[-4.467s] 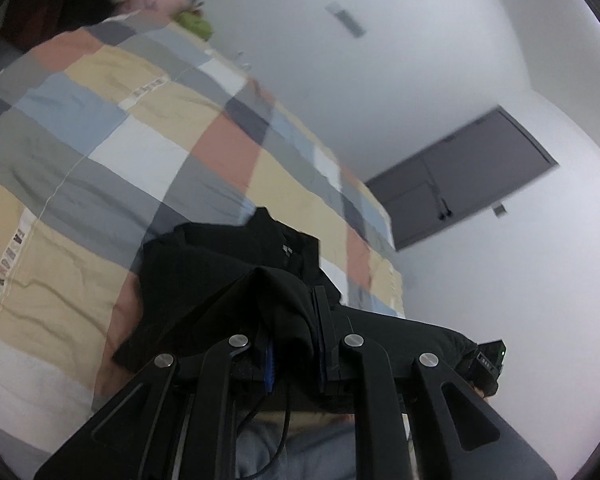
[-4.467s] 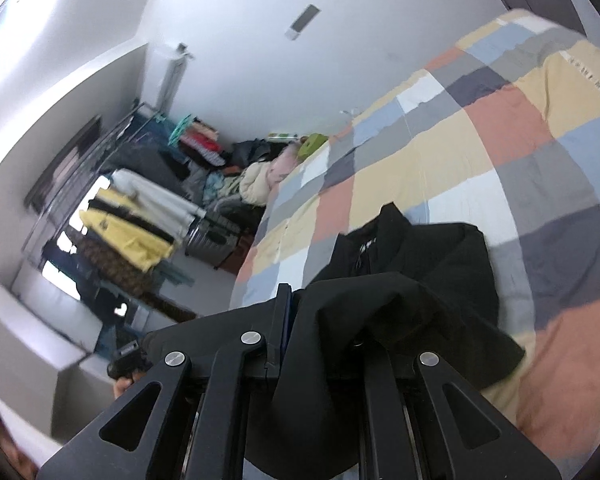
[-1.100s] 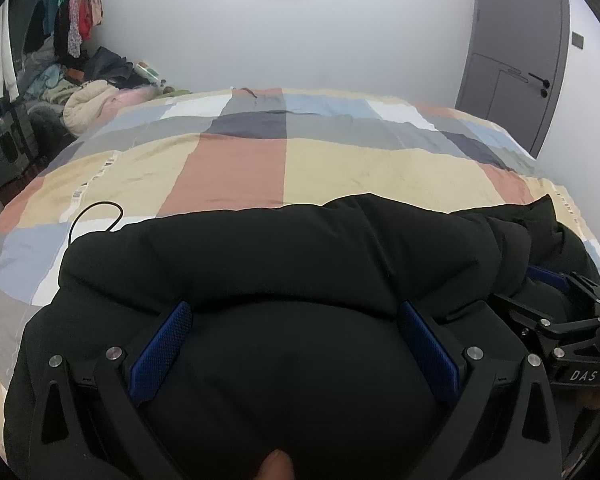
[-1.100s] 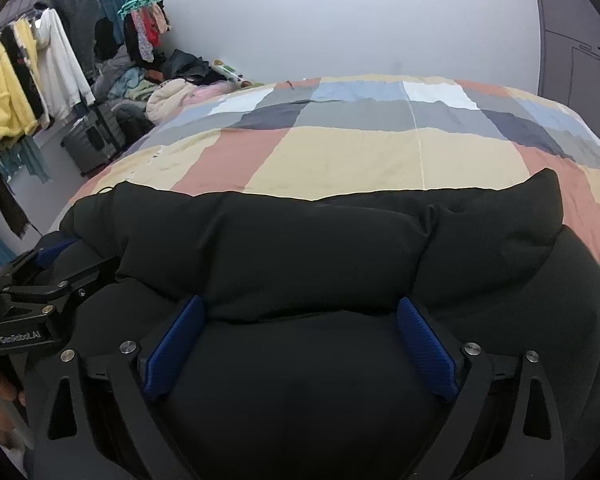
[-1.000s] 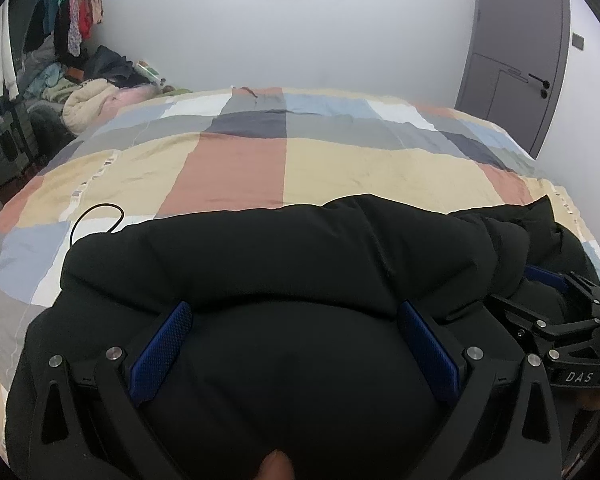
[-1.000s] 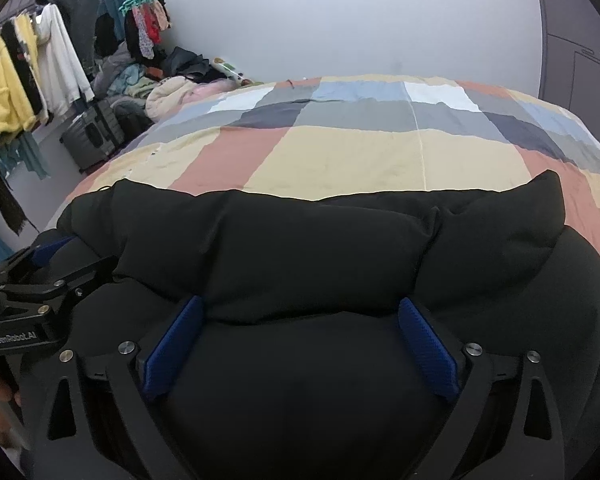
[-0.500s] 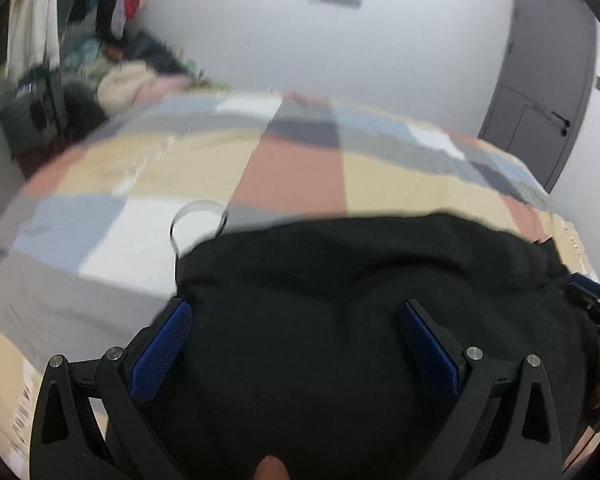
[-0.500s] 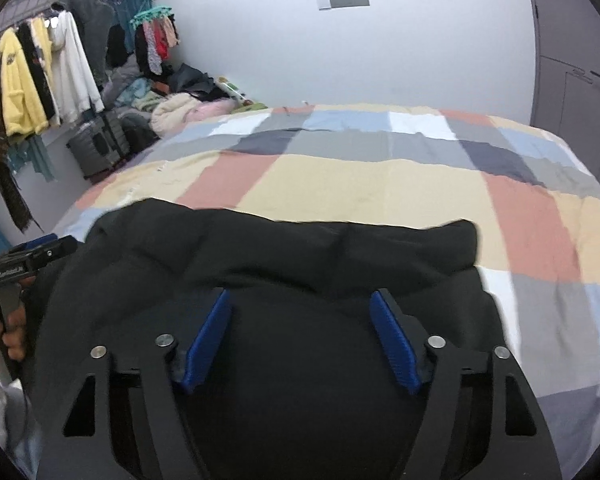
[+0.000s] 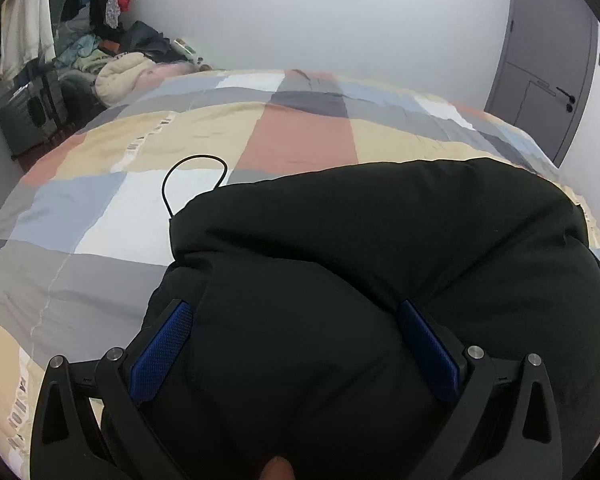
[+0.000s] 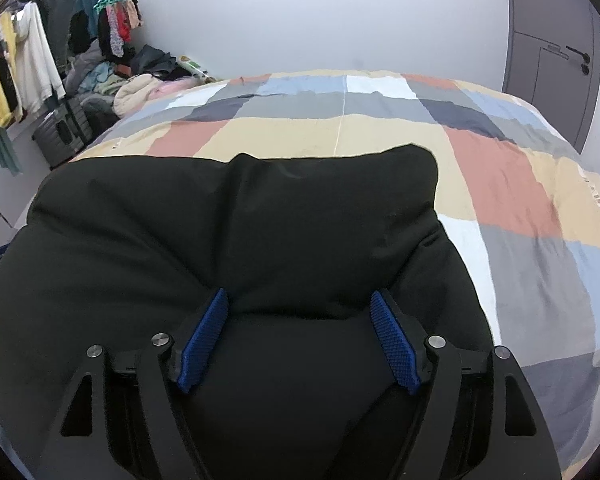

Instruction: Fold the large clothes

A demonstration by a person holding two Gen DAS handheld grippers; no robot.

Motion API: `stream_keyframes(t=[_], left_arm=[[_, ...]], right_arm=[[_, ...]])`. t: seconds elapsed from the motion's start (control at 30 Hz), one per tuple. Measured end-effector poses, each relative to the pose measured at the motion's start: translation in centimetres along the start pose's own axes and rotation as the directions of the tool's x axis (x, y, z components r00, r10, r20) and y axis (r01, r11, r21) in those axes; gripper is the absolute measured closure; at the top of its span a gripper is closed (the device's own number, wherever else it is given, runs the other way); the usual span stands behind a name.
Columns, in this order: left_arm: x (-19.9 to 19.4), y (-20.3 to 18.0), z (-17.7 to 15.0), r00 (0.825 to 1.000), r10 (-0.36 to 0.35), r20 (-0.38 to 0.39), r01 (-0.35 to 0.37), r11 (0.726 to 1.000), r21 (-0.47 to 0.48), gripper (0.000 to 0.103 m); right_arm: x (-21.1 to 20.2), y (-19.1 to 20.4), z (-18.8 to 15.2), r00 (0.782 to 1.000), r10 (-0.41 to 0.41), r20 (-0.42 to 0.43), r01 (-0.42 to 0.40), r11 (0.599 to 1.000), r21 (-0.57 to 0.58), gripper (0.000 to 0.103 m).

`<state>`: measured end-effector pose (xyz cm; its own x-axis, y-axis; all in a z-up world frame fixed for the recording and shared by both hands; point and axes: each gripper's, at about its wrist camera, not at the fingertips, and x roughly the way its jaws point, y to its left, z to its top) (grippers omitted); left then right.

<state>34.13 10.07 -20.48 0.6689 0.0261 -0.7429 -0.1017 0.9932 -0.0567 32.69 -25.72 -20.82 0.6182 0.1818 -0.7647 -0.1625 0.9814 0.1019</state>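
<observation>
Bedspread (image 10: 512,184) lies bare beyond jacket's (image 10: 260,224) far edge.

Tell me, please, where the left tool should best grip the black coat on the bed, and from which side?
Probably the coat's near left corner, approached from the left edge over the bedspread. There the padded fold ends in a free edge; the bulky middle looks too thick.

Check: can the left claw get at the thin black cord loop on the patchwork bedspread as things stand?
Probably yes. The thin black cord loop lies bare on the patchwork bedspread, ahead-left of the left claw. Nothing covers it, though the bulky black padded jacket sits between the open jaws.
</observation>
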Motion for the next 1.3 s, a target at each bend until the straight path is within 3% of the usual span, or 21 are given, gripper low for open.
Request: stream_keyframes(t=[0.23,0.4,0.6,0.83,1.03,1.13,1.3], left_arm=[[0.3,0.1,0.2,1.0,-0.021,-0.01,0.021,1.0,-0.016,0.0],[-0.6,0.0,0.6,1.0,0.021,-0.01,-0.022,1.0,-0.023,0.0],[-3.6,-0.1,1.7,0.998,-0.041,-0.042,0.037,0.995,-0.093,0.0],[-12.5,-1.5,5.0,0.997,-0.054,0.049,0.059,0.993,-0.102,0.0],[-20.6,-3.0,7.2,0.988,-0.021,0.155,0.028,0.999,-0.041,0.0],[-25.3,-3.5,7.2,0.976,-0.051,0.21,0.059,0.998,-0.03,0.0],[-32.7,-4.9,6.4,0.951,-0.047,0.307,0.043,0.999,0.021,0.0]], right_arm=[[0.5,-0.5,-0.1,1.0,0.013,-0.008,-0.013,1.0,0.021,0.025],[-0.4,-0.2,0.4,1.0,-0.008,-0.002,0.008,1.0,0.022,0.023],[-5.6,0.9,2.5,0.997,0.043,0.066,-0.044,0.999,0.011,0.021],[-14.3,3.8,5.7,0.976,0.072,0.207,-0.066,0.997,-0.038,0.016],[-23.0,7.2,7.4,0.925,0.076,0.373,-0.051,0.996,-0.078,0.0],[-26.8,9.1,8.2,0.908,0.098,0.407,-0.054,0.992,-0.118,0.0],[-31.2,11.7,8.0,0.904,0.129,0.409,-0.063,0.983,-0.172,0.0]])
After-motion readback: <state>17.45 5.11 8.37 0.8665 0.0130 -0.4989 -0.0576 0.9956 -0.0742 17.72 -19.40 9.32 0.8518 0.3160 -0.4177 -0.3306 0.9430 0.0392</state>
